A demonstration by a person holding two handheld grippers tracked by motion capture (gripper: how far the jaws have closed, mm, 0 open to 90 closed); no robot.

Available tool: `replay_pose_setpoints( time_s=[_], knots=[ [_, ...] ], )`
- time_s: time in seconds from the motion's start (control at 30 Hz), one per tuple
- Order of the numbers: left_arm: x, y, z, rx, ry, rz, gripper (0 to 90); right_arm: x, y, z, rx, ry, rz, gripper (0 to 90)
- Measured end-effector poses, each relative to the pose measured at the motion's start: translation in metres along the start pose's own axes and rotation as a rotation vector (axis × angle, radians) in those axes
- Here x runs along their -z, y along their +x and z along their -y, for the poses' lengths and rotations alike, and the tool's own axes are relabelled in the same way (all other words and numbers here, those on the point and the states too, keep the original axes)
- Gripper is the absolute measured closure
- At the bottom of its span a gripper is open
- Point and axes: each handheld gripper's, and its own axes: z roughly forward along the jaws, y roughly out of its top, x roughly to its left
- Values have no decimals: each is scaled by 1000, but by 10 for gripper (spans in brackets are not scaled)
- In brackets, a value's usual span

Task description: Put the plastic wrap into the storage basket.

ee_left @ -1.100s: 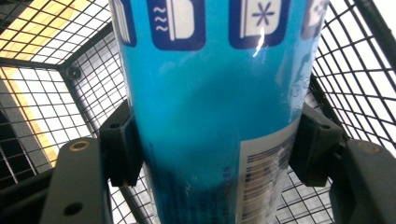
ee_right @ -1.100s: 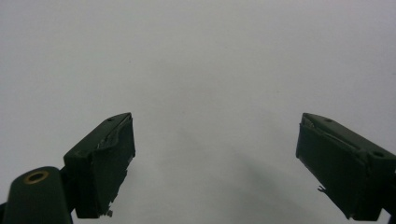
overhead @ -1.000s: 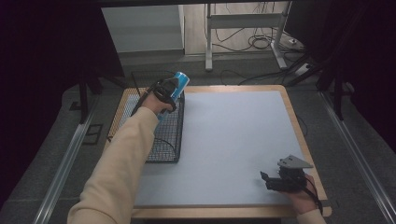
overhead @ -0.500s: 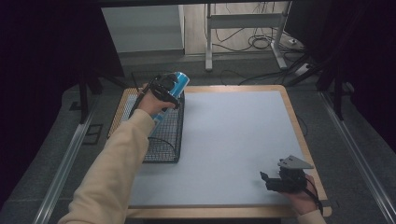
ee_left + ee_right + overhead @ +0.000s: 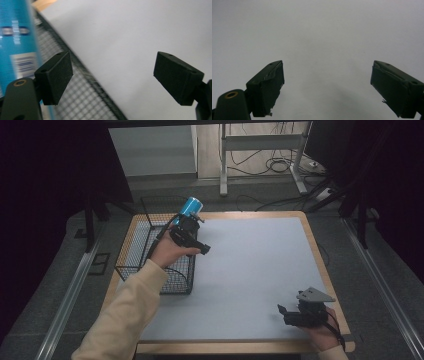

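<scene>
From the high view, we see our left hand-held gripper (image 5: 202,251) above the near right corner of the wire basket (image 5: 131,265), its jaws having just been opening and now standing apart with nothing between them; the blue can (image 5: 189,207) stands tilted at the basket's far right corner, so we judge the drop-off done and only the pull-away left. Our right hand-held gripper (image 5: 284,312) rests near the front right edge of the tabletop (image 5: 260,255), jaws apart. Along the left gripper view, the can (image 5: 17,42) rises just left of the left pad, apart from it, with basket mesh (image 5: 82,100) below. Along the right gripper view, the open jaws frame bare grey tabletop (image 5: 319,37), holding nothing
</scene>
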Motion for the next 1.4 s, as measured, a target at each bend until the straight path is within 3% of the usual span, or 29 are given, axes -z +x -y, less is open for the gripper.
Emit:
replay_pose_setpoints(
  time_s=[0.23, 0.33, 0.4, 0.53, 0.83, 1.4],
  knots=[
    [1, -44, 24, -70, -54, 72, 159, 0, 0, 0, -3, 1, -2, 119],
    [0, -62, 36, -108, -75, 74, 165, 0, 0, 0, -2, 1, -1, 119],
    [-3, -72, 44, -120, -84, 105, 165, 0, 0, 0, -3, -1, -1, 119],
    [-11, -88, 59, -152, -81, 119, 167, 1, 0, 0, -3, 1, -2, 119],
    [-26, -102, 83, -181, -67, 149, 167, 1, -1, 0, 1, 0, 4, 119],
    [-28, -102, 89, -147, -93, 167, 168, 4, -1, -2, 6, -21, 3, 119]
  ],
)
